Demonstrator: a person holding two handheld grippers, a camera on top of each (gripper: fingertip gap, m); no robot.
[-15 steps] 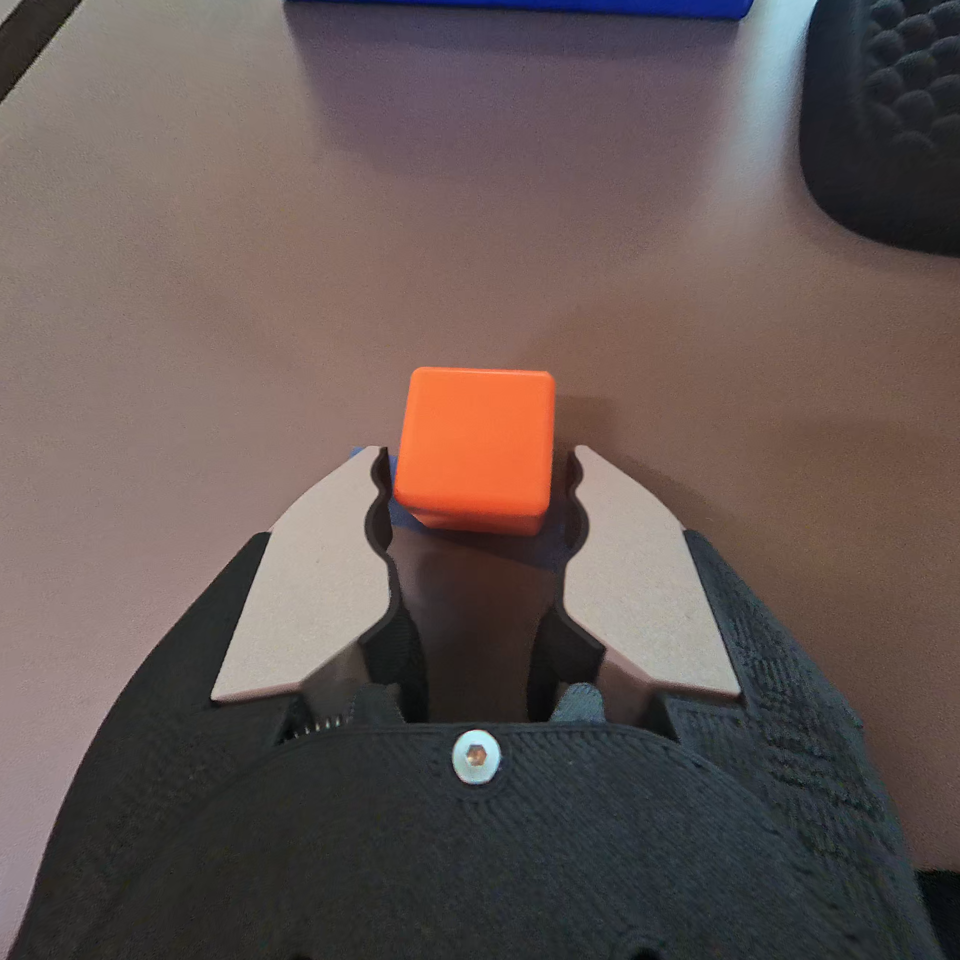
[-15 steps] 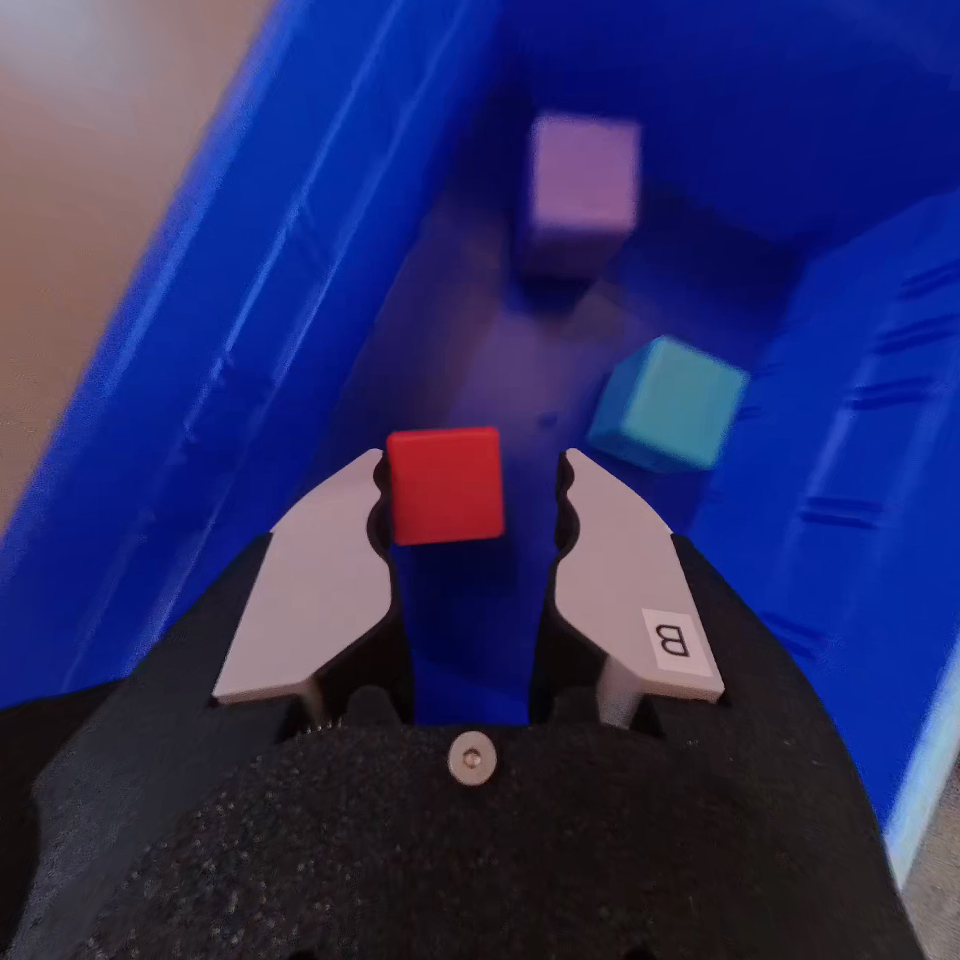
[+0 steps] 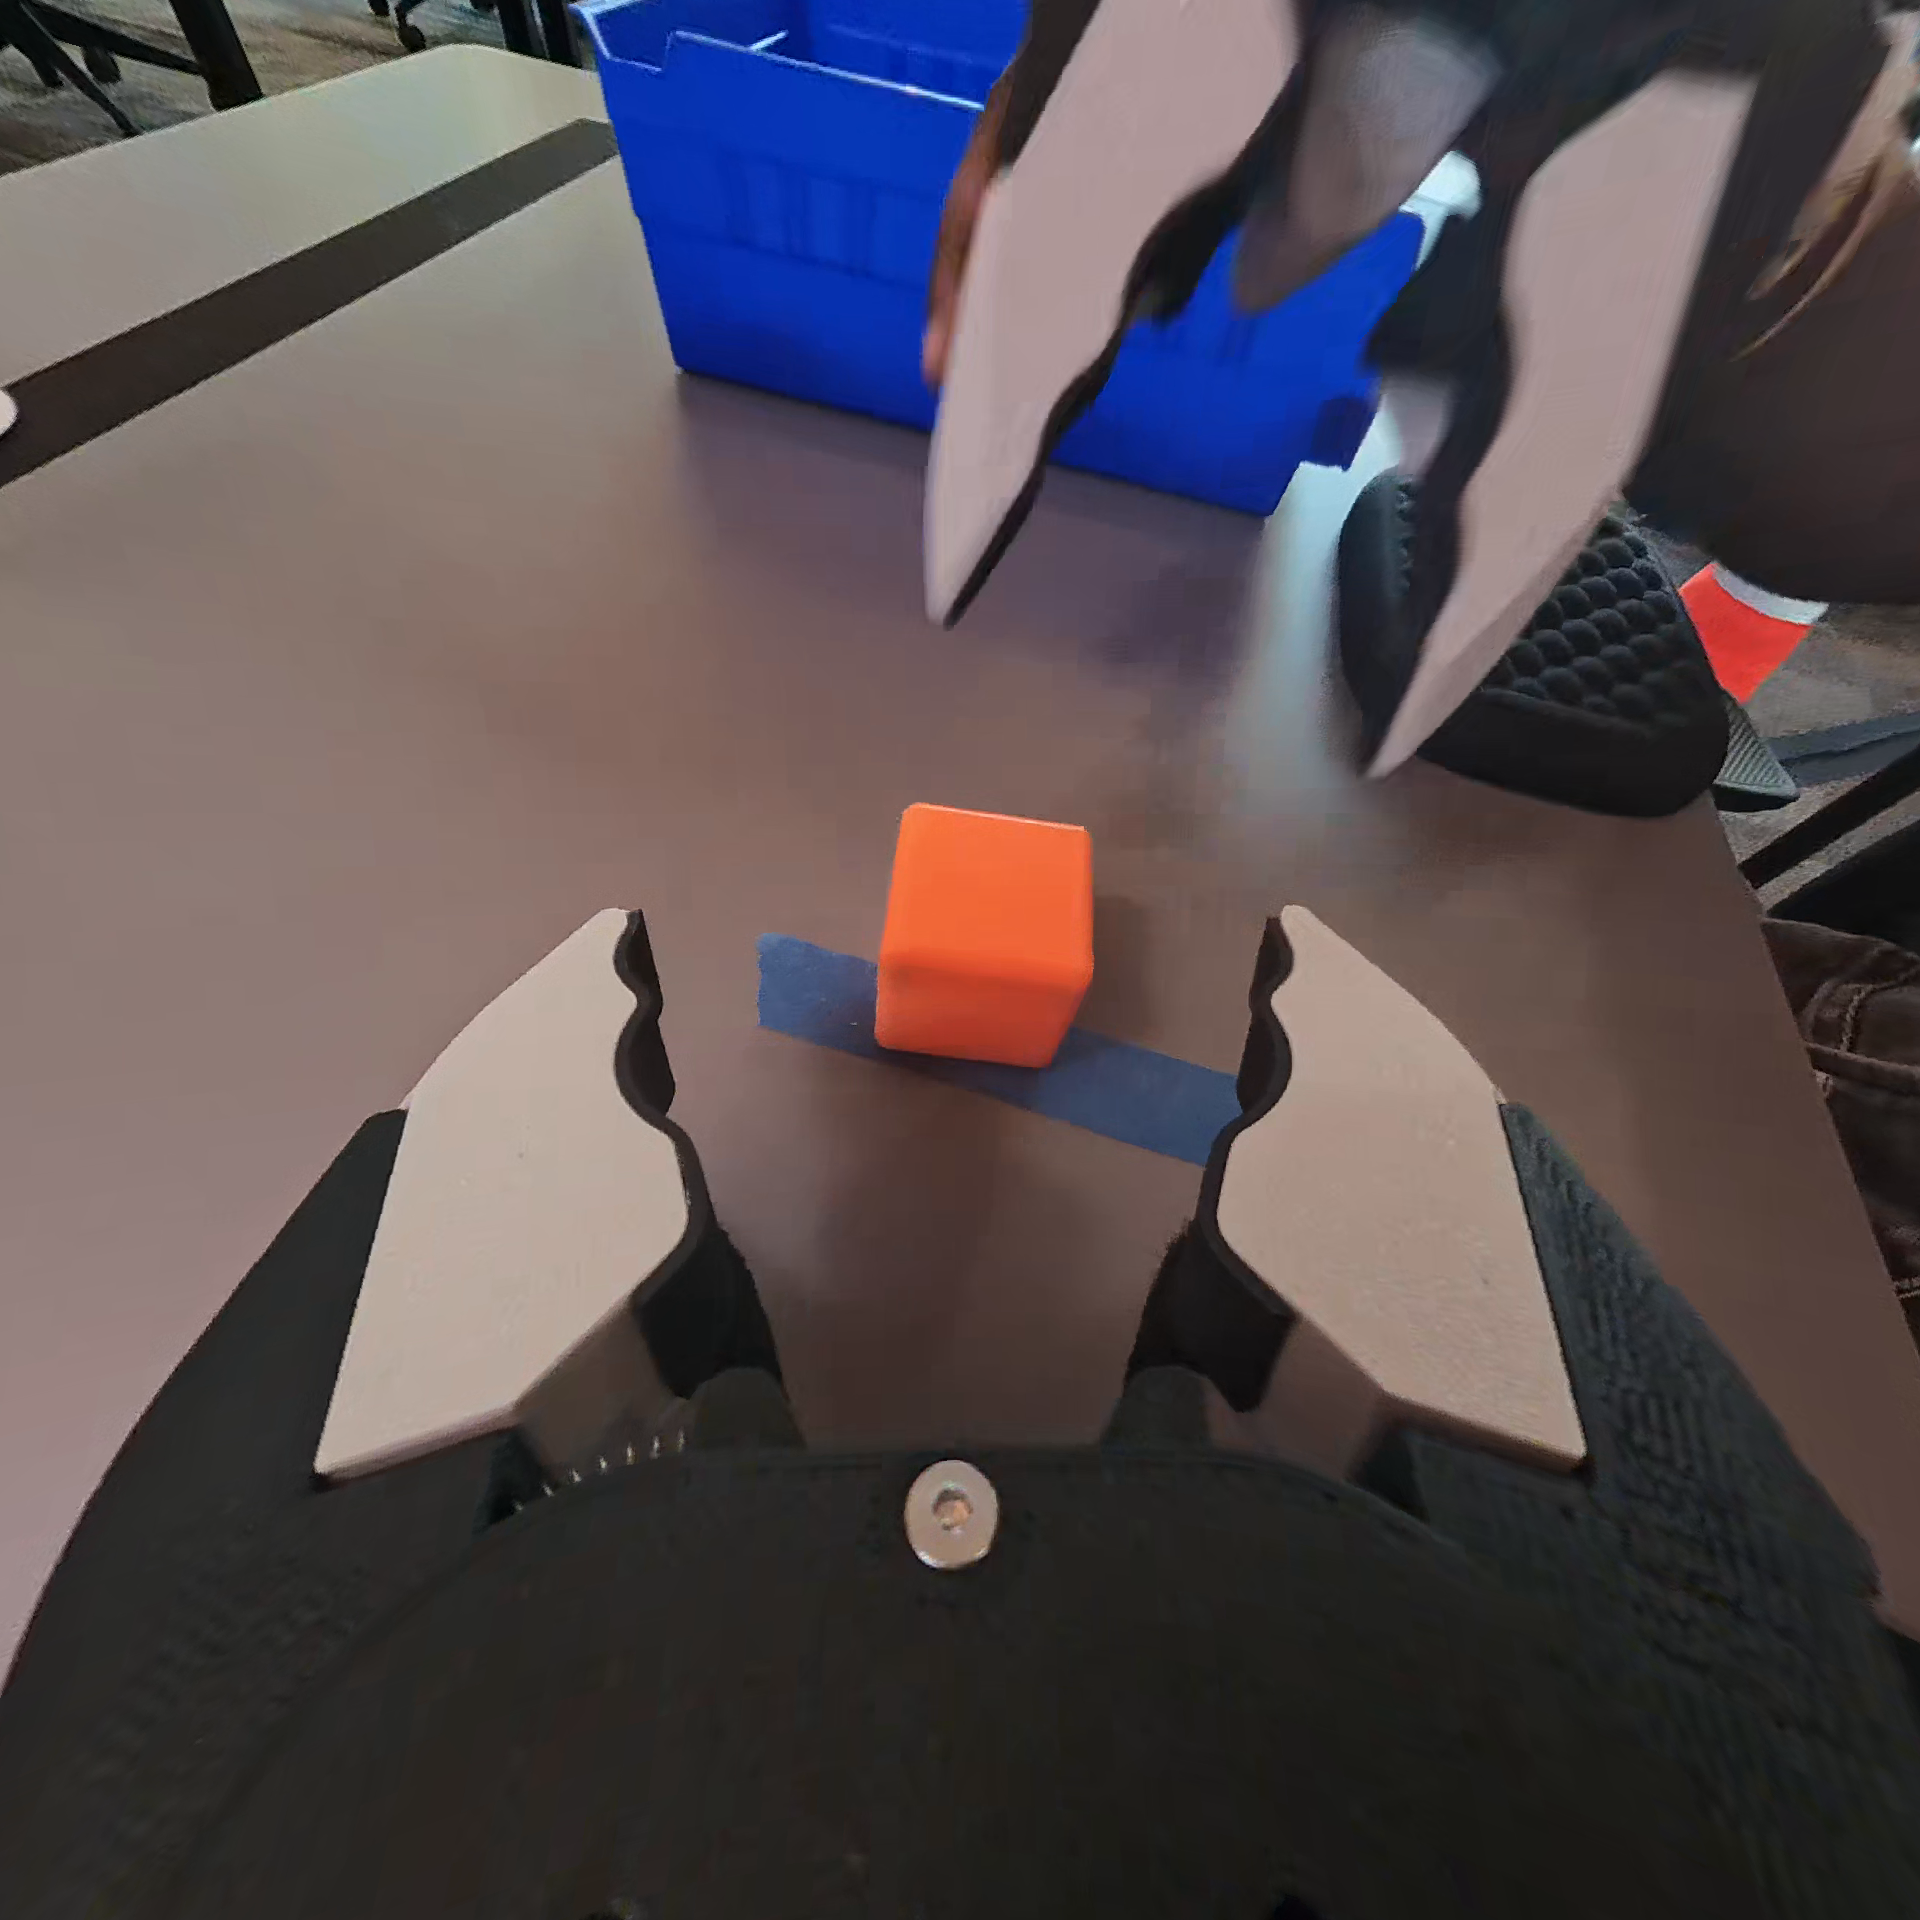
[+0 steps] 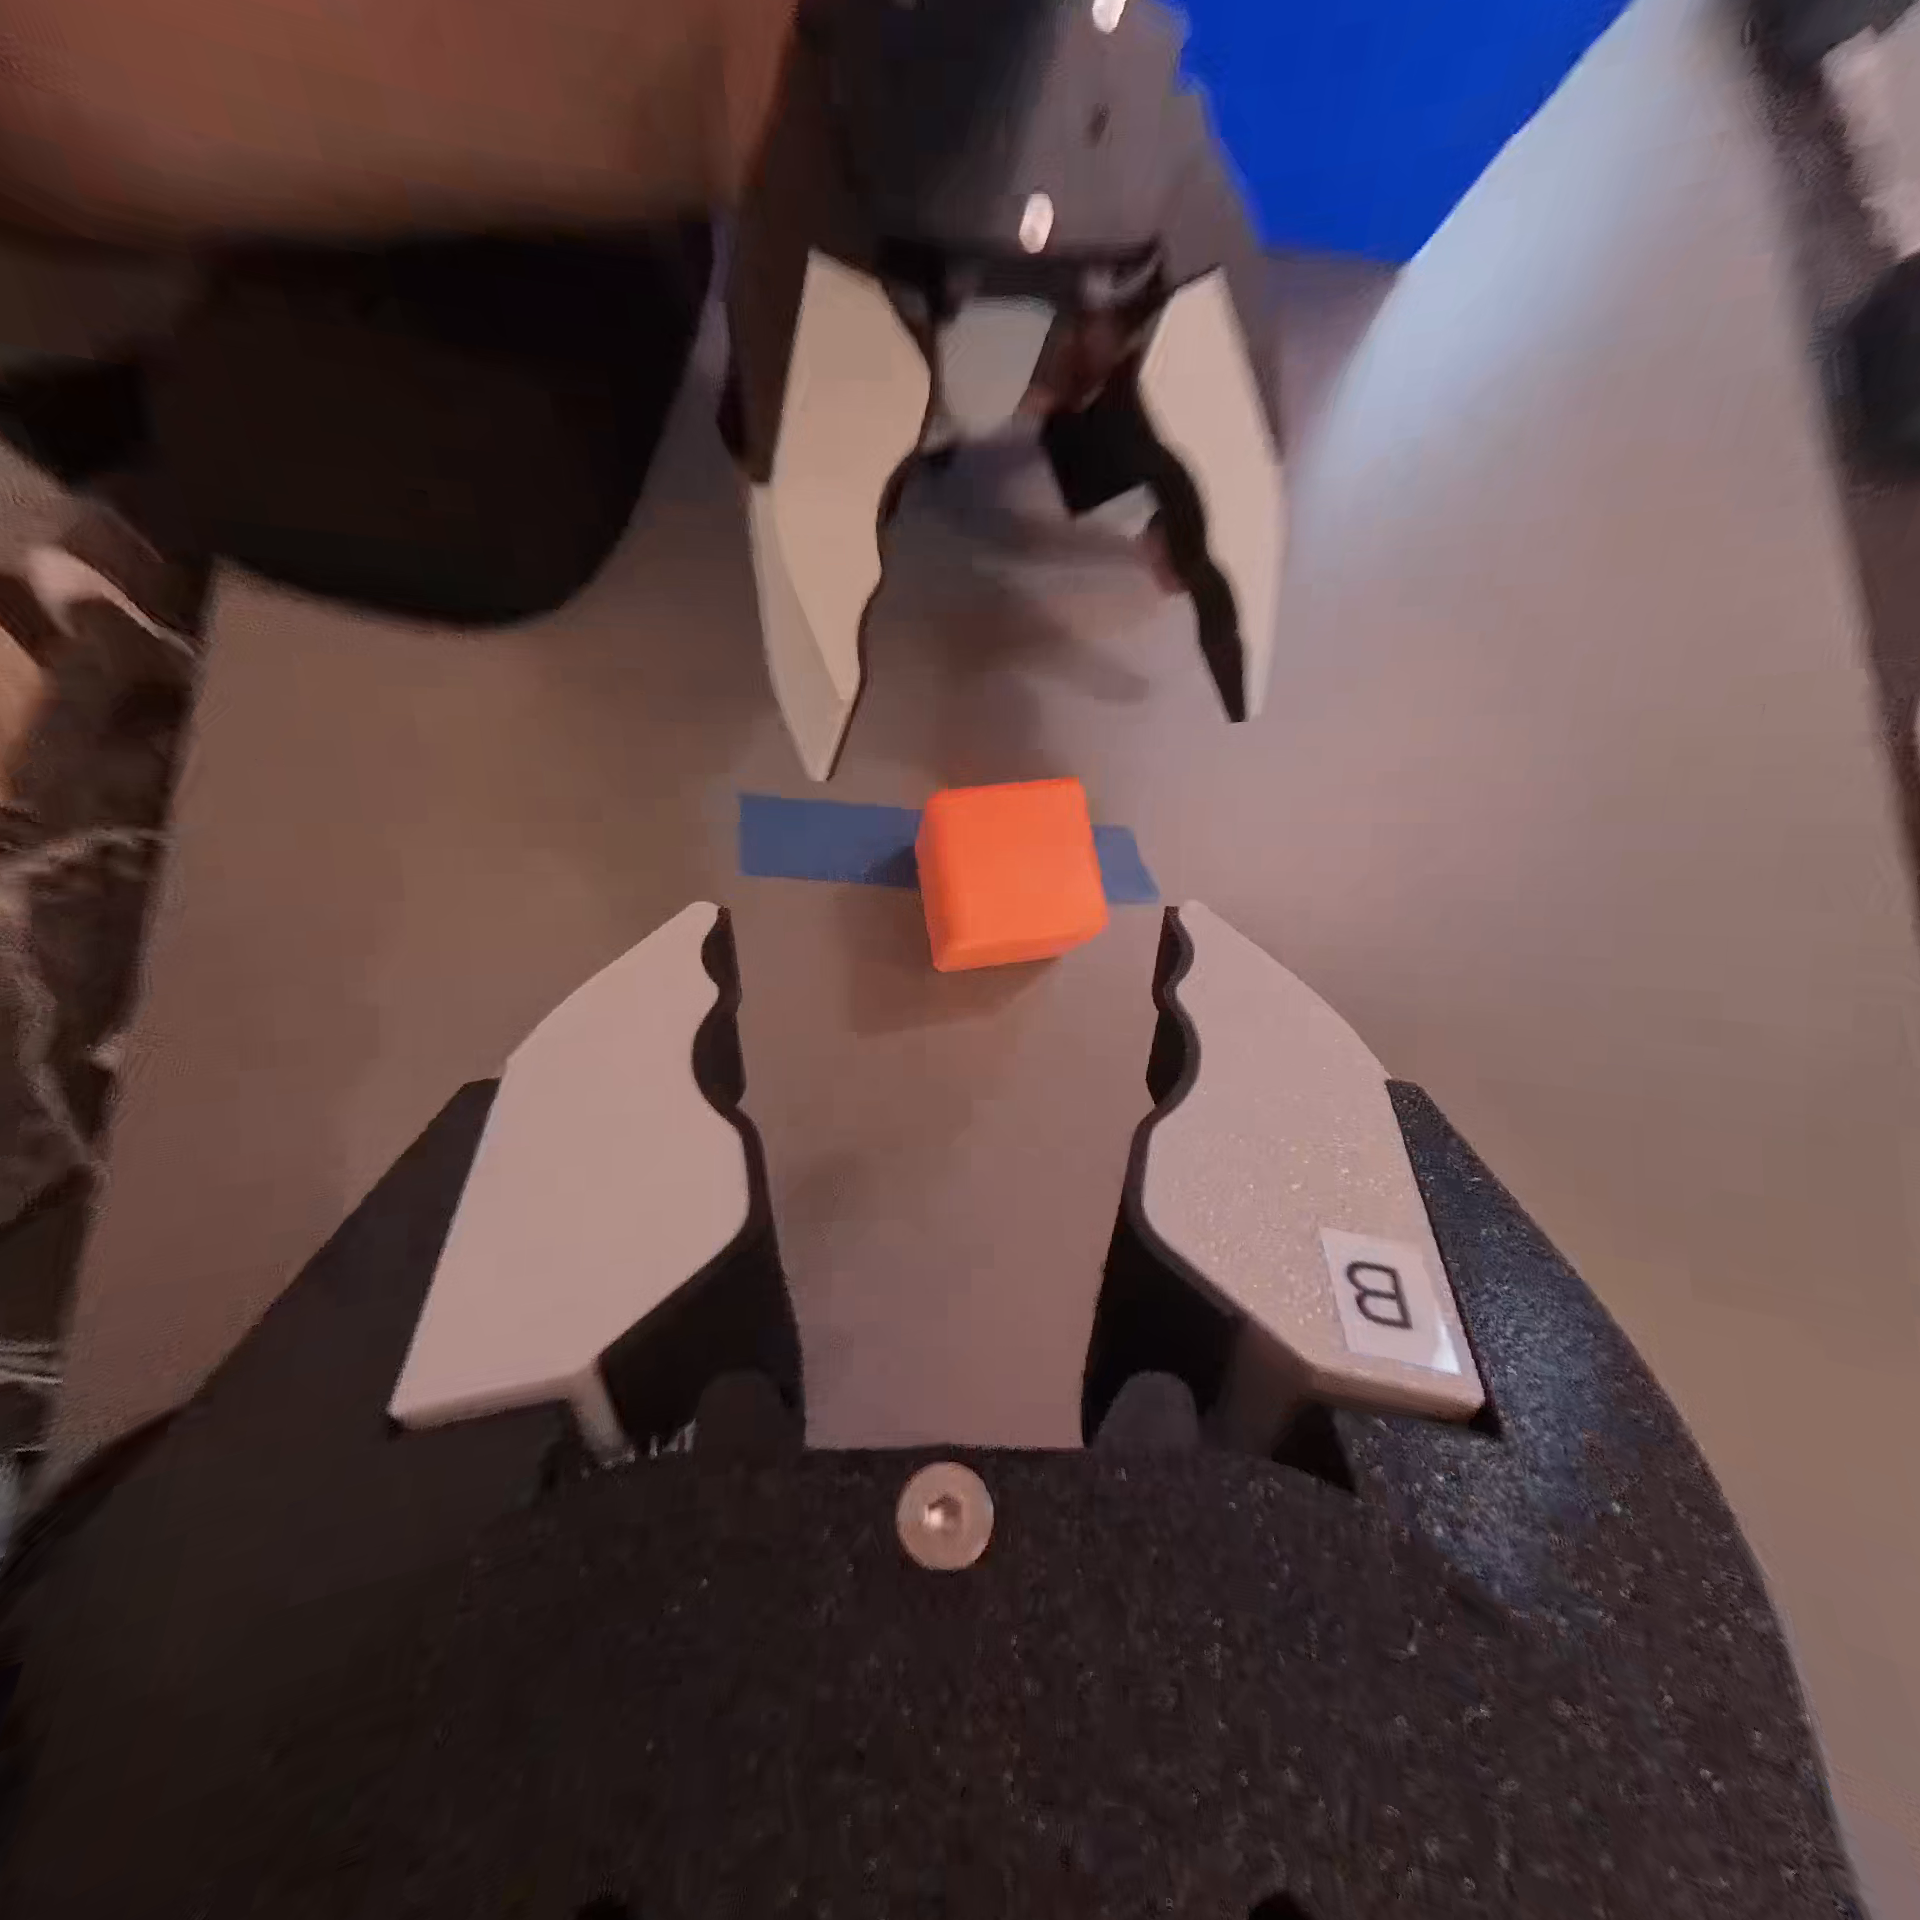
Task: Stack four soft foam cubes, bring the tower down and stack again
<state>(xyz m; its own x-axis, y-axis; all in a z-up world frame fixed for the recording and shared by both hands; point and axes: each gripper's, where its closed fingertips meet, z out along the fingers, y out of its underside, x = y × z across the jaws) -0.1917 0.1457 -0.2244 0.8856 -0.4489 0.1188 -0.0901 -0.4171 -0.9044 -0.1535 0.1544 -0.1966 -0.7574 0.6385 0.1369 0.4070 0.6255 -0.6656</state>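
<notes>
Both our two-finger grippers, left (image 3: 951, 1023) and right (image 4: 945, 1013), are spread and empty. Between us the orange foam cube (image 3: 985, 935) sits flat on the blue tape strip (image 3: 1132, 1096), one corner turned slightly toward our right gripper; it has no long axis.

Both the left gripper (image 3: 951, 1023) and the right gripper (image 4: 943, 1013) have a textured black printed body, flat pale grey fingers with wavy black inner pads and one silver hex screw; the right bears a small white sticker.

Brown tabletop (image 3: 416, 727), dark seam (image 3: 312, 281) across it; second table behind, chair legs (image 3: 62, 62) on floor.
</notes>
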